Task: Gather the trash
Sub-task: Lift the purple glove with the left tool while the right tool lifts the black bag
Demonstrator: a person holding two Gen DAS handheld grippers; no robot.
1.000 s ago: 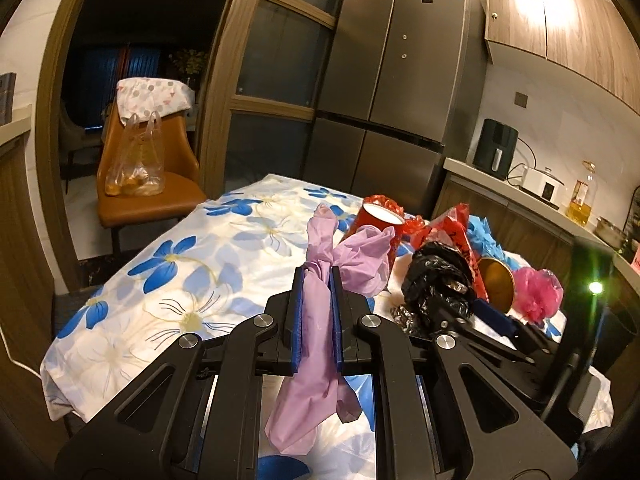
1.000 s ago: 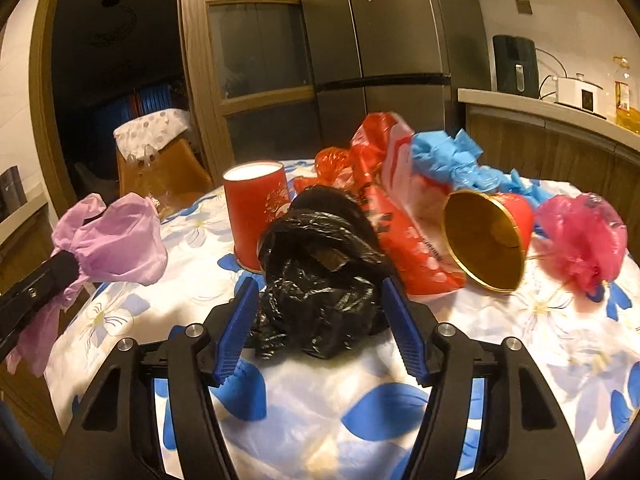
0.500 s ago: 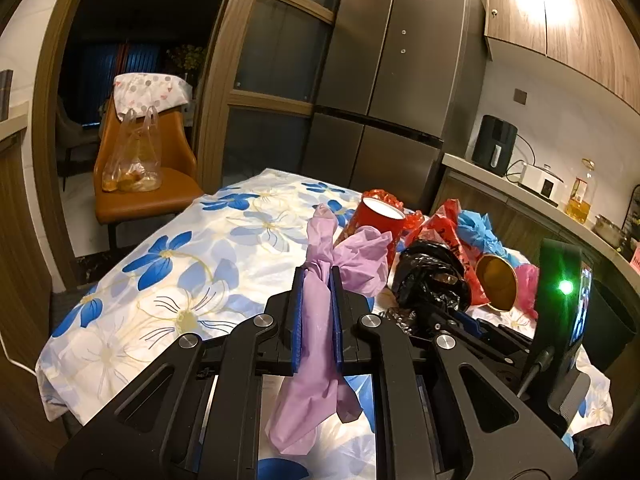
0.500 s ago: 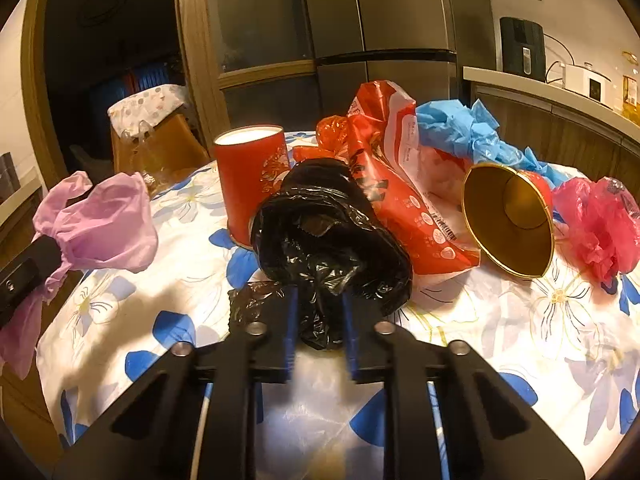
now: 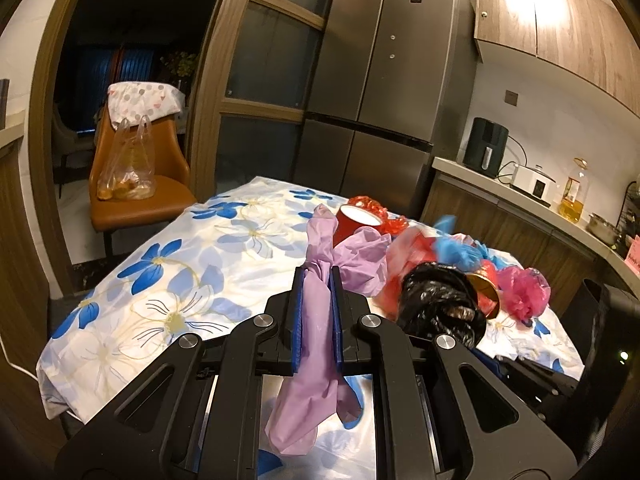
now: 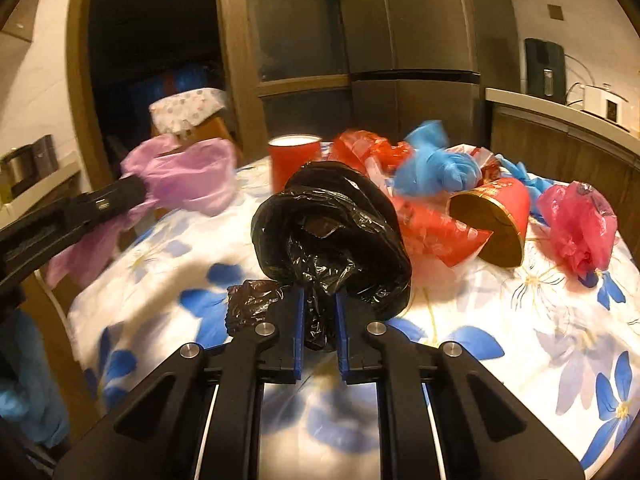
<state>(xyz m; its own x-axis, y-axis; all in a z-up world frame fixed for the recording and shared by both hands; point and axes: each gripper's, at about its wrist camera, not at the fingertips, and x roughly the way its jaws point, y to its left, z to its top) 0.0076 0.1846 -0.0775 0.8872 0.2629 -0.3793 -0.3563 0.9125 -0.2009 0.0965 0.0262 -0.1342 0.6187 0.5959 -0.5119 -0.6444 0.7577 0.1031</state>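
My left gripper (image 5: 316,280) is shut on a crumpled purple plastic bag (image 5: 360,264), held above the flowered tablecloth (image 5: 180,280); the bag hangs below the pads. In the right wrist view, my right gripper (image 6: 319,300) has its jaws closing on the lower fold of a black plastic bag (image 6: 332,220), and the blue pads press it. The left gripper (image 6: 100,200) and the purple bag (image 6: 192,176) show at the left there. Behind the black bag lie a red plastic bag (image 6: 436,228), a blue bag (image 6: 436,164), a tipped red cup (image 6: 496,216), a pink bag (image 6: 576,224) and an upright red cup (image 6: 294,160).
An orange chair (image 5: 140,200) with a clear bag of goods stands left of the table by a dark doorway. A steel fridge (image 5: 384,100) rises behind the table. A counter (image 5: 520,196) with appliances and an oil bottle runs along the right.
The right gripper's jaws went from wide around the black bag to pinched on its lower fold, and the bag now sits higher and closer. The left gripper keeps its hold on the purple bag.
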